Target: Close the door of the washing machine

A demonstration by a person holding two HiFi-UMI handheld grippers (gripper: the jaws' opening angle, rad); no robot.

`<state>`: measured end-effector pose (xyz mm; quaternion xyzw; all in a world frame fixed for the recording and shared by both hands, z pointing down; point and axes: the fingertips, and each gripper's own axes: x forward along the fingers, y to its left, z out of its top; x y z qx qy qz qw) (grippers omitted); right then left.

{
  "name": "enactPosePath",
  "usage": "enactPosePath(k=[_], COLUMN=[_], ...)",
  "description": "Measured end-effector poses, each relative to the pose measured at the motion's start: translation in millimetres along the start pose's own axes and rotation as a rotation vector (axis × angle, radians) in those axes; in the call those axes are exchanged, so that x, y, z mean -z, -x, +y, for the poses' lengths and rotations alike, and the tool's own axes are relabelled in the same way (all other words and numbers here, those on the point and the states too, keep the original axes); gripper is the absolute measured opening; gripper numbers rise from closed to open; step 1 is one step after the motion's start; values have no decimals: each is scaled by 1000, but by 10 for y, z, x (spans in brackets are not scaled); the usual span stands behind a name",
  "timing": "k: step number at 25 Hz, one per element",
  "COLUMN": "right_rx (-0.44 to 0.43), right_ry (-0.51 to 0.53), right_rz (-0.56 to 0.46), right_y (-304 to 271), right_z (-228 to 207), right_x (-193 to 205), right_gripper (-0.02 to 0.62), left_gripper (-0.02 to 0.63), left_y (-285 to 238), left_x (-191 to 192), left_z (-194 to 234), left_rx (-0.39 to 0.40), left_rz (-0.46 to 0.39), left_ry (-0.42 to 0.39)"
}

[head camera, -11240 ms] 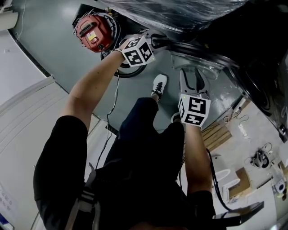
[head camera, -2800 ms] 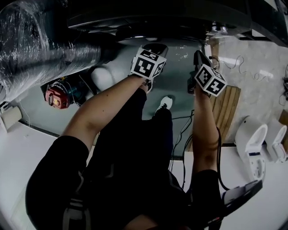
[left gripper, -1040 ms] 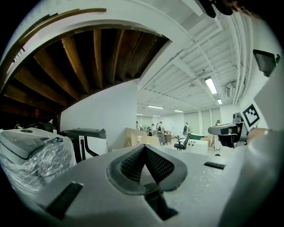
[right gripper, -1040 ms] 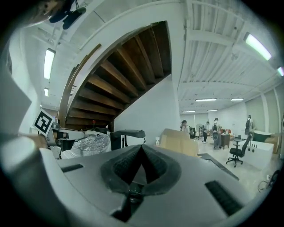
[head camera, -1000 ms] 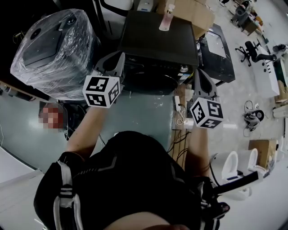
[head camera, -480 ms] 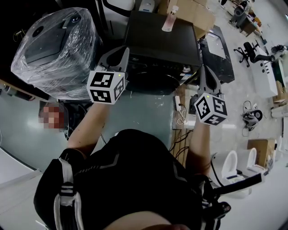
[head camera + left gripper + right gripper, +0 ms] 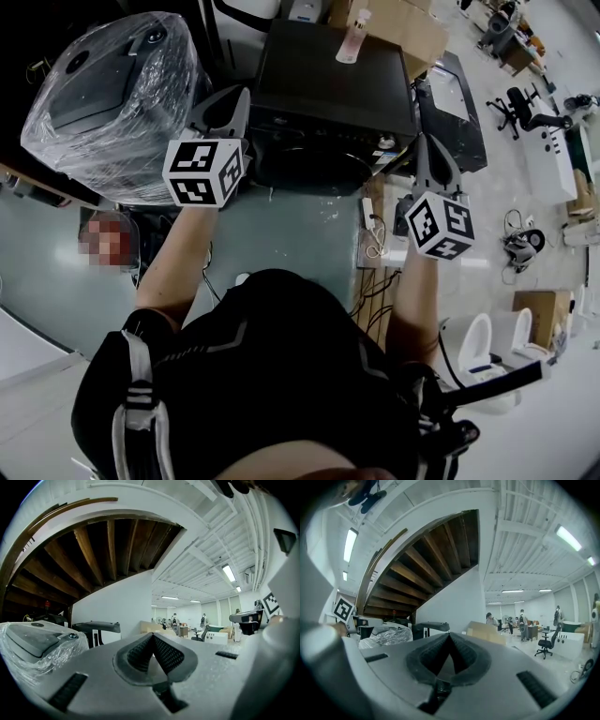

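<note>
Washing machine (image 7: 333,75): black, flat-topped, standing directly ahead of the person. Its round door (image 7: 314,164) is on the front face, towards the person. It appears to lie flush, but the steep angle does not confirm the latch.

Left gripper (image 7: 239,96): jaws pressed together, nothing between them, held level off the machine's front left corner, not touching it. Right gripper (image 7: 421,142): jaws likewise pressed together and empty, off the front right corner, also clear of it.

Clearances:
- The grey floor (image 7: 291,234) in front of the door is open.
- A plastic-wrapped appliance (image 7: 108,103) stands just left of the machine.
- A power strip (image 7: 369,214) with cables lies by the front right corner.
- Cardboard boxes (image 7: 398,23) sit behind the machine.
- An office chair (image 7: 523,98) stands well to its right.
- A bottle (image 7: 351,37) stands upright near the back edge of the machine's top.

Markings: each gripper's marker cube (image 7: 202,171) carries black-and-white square patterns. Print on the machine's control strip (image 7: 328,134) and on the bottle is too small to read.
</note>
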<state>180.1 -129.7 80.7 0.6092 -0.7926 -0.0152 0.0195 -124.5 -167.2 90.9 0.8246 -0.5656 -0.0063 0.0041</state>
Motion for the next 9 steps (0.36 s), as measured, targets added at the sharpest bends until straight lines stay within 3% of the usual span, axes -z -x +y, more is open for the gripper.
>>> enactPosePath(k=[9], right_rx=[4], right_ry=[6], right_rz=[-7], right_y=[59], right_z=[-32], right_x=[-31], right_gripper=[5], left_gripper=[3], left_y=[80], left_x=[-11], left_z=[82], left_rx=[-25], left_rz=[2], left_ry=[9])
